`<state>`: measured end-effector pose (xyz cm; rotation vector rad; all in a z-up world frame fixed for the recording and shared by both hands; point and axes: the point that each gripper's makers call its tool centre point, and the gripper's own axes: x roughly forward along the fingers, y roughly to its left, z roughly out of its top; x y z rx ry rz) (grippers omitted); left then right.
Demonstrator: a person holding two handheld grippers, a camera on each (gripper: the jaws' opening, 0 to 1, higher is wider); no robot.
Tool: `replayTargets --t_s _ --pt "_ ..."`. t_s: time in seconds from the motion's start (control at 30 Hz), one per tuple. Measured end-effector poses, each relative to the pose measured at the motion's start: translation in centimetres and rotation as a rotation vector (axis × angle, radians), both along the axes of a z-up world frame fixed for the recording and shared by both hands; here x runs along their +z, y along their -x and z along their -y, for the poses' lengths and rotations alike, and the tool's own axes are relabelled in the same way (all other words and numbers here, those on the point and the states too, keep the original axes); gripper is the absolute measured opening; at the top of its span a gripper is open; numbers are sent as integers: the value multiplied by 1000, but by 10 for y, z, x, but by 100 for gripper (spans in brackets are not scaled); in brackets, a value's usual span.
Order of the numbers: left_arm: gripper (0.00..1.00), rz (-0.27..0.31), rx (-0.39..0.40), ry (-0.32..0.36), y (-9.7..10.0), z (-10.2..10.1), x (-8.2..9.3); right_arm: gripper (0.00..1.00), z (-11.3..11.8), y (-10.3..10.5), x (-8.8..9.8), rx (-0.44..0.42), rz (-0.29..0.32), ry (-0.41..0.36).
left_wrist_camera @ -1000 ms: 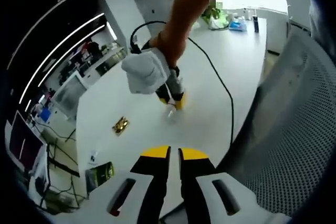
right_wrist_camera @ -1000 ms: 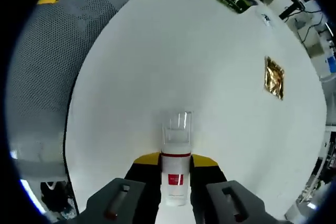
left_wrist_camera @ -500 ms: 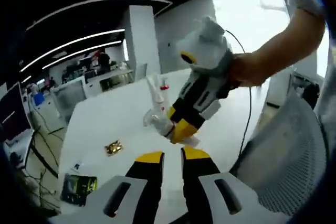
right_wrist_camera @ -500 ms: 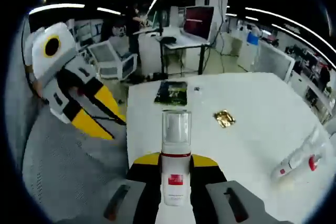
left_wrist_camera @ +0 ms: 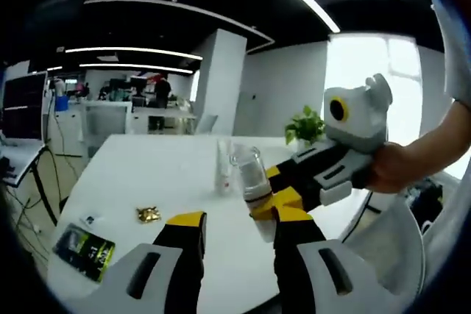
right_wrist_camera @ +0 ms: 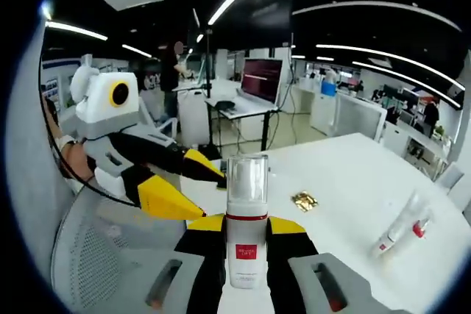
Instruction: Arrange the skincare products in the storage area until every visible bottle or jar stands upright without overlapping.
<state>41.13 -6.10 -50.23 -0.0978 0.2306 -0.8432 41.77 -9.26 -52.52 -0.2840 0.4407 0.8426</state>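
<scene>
My right gripper (right_wrist_camera: 246,222) is shut on a white bottle (right_wrist_camera: 246,244) with a clear cap, a red band and a red label, held upright above the white table (right_wrist_camera: 353,174). In the left gripper view the same bottle (left_wrist_camera: 251,174) hangs just beyond my jaws, with the right gripper (left_wrist_camera: 276,190) reaching in from the right. My left gripper (left_wrist_camera: 239,220) is open with nothing between its yellow tips. It also shows in the right gripper view as the left gripper (right_wrist_camera: 210,195), jaws spread. A slim white tube (left_wrist_camera: 223,169) with a red mark looks upright on the table; the tube (right_wrist_camera: 399,230) sits far right.
A gold foil packet (left_wrist_camera: 148,215) lies on the table, also seen as the gold packet (right_wrist_camera: 303,200). A dark green sachet (left_wrist_camera: 85,244) rests near the table's left corner. A mesh chair (right_wrist_camera: 96,255) is close below. Desks, monitors and people fill the office behind.
Both views have swung up from the tabletop to the room. The right gripper lifted the bottle off the table and brought it near the left gripper, whose jaws have spread open.
</scene>
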Motion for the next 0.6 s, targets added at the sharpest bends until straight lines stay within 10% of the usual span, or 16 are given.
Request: replayTargets --t_s 0.6 --pt "21 -14 -48 87 8 5 13 13 -39 20 6 131 144 103"
